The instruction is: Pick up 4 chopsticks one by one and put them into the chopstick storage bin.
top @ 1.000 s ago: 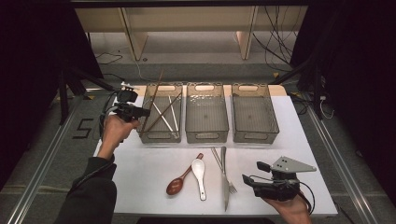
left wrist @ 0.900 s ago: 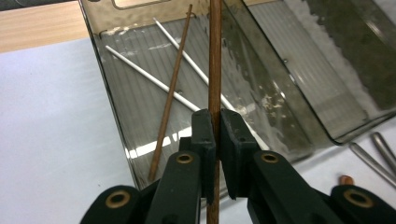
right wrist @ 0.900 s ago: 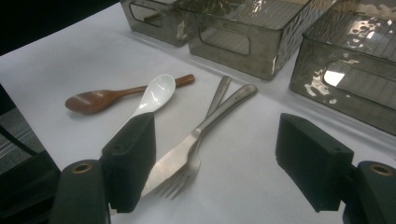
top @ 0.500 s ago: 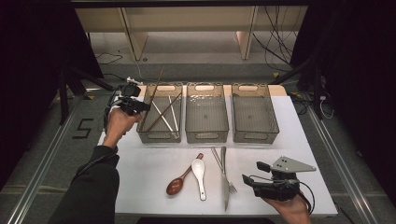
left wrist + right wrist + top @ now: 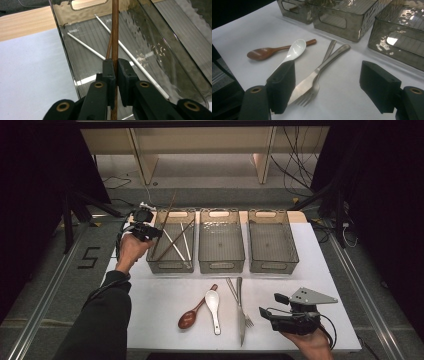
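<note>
Sorting cutlery into bins: a brown chopstick goes into the leftmost bin.

High view: the left gripper (image 5: 145, 231), at the table's far left corner, holds a brown chopstick (image 5: 166, 218) tilted over the near-left rim of the leftmost smoked-plastic bin (image 5: 155, 254), where another brown chopstick (image 5: 176, 239) and two white chopsticks (image 5: 185, 242) already lie; the right gripper (image 5: 272, 316) rests near the table's near right edge, beside the knife (image 5: 240, 306) and fork (image 5: 235, 292).
Left gripper view: the jaws are clenched on the brown chopstick, its shaft rising over the bin floor. The next move likely calls for lowering it and letting go.
Right gripper view: the jaws stand wide, grasping nothing, aimed at the knife (image 5: 322, 72), with the white ceramic spoon (image 5: 292, 53) and wooden spoon (image 5: 269, 52) beyond.
</note>
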{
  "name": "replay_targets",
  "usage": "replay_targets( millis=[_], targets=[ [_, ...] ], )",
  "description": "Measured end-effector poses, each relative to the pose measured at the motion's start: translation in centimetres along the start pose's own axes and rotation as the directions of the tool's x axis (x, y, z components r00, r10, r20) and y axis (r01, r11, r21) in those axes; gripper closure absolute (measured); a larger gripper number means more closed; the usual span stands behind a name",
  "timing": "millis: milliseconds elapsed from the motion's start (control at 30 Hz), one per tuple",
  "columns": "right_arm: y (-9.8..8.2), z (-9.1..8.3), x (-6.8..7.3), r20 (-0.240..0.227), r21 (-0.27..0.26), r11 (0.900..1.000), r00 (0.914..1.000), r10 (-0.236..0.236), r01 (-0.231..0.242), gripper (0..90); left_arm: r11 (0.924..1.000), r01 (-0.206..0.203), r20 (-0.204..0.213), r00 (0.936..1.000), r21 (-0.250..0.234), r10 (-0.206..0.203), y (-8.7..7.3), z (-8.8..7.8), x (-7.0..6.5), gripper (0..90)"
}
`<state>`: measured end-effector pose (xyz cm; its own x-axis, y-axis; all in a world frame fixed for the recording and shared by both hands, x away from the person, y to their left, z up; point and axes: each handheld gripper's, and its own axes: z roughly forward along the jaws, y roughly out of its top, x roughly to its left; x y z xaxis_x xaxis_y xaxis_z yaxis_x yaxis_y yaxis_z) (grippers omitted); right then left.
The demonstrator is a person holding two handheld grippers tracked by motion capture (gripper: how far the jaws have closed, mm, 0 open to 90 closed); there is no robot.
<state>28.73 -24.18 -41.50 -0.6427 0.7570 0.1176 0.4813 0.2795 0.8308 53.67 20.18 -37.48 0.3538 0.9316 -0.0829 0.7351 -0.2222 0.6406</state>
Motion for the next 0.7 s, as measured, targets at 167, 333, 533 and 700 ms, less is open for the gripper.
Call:
replay_targets(
  millis=[167,333,533,700],
  targets=[
    [0.0,0.0,0.1,-0.001,0.003,1.0,1.0,-0.001,0.001,29.7,1.0,-0.003,-0.003,1.0,0.007,0.003,-0.3,0.5,0.1,84.1],
    [0.0,0.0,0.1,-0.001,0.0,1.0,1.0,0.001,-0.001,29.7,0.9998,-0.015,-0.003,0.9999,0.01,0.015,-0.7,1.0,-0.1,84.0],
    [0.0,0.0,0.1,-0.003,0.003,1.0,1.0,-0.001,0.001,29.7,0.9991,-0.035,-0.009,0.9993,0.022,0.035,-0.9,1.4,-0.5,83.5],
    [0.0,-0.1,0.0,-0.002,-0.001,1.0,1.0,-0.004,0.004,29.7,0.9997,-0.017,-0.012,0.9998,0.018,0.017,-0.9,1.6,-0.6,76.5]
  ],
)
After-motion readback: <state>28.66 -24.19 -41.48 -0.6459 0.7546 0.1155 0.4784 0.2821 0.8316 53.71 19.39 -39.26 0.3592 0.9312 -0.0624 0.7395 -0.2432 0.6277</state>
